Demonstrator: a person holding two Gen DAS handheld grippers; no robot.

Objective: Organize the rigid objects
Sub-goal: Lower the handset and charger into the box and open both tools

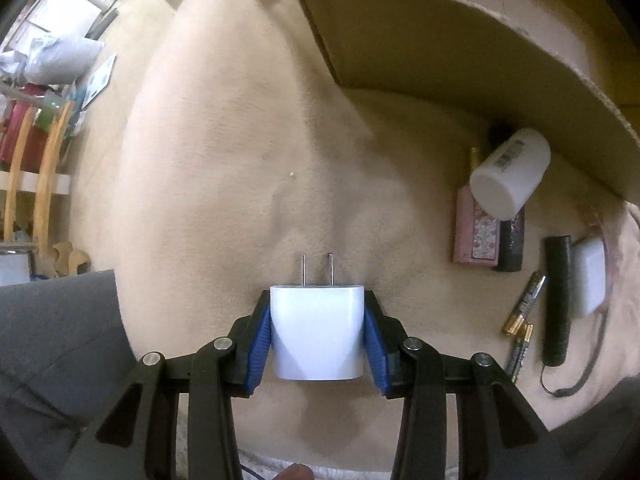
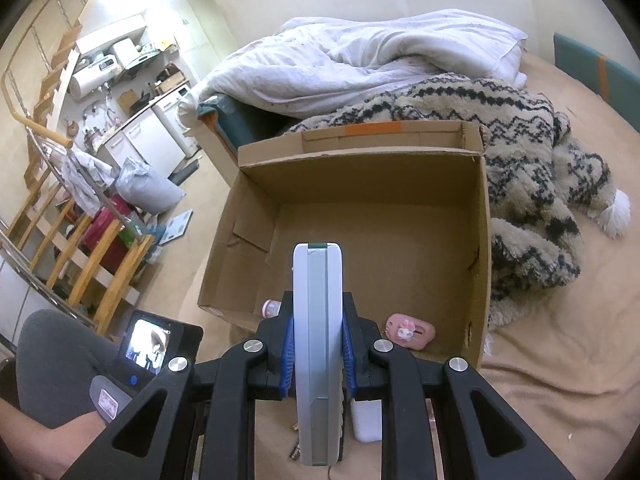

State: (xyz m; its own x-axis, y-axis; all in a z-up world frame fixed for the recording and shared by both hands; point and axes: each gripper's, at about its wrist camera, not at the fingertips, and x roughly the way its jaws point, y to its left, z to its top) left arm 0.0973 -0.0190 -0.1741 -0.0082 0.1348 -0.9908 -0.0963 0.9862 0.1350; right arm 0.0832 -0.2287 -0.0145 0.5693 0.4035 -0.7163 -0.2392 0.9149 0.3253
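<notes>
You have the white charger plug [image 1: 318, 332] pinched between the blue pads [image 1: 256, 354] of your left hand-held gripper [image 1: 318, 344], which has closed down to the plug's width; it points straight down over the beige bed cover [image 1: 224, 168]. Your right hand-held gripper [image 2: 318, 354] is clamped nearly shut on a slim grey-and-white device [image 2: 317, 344], held over the near edge of the open cardboard box [image 2: 478, 240].

Judging from this, the step is carrying each piece to the box. Keep the plug square in the pads as you lift, since its smooth rounded sides could slip. Swing it clear of the box wall before lowering.

The plug is a glossy white block with 2 thin metal prongs [image 1: 317, 270] pointing away from you. Still on the bed lie a white cylinder [image 1: 510, 172], 2 batteries [image 1: 522, 312] and a black tube [image 1: 557, 300].
</notes>
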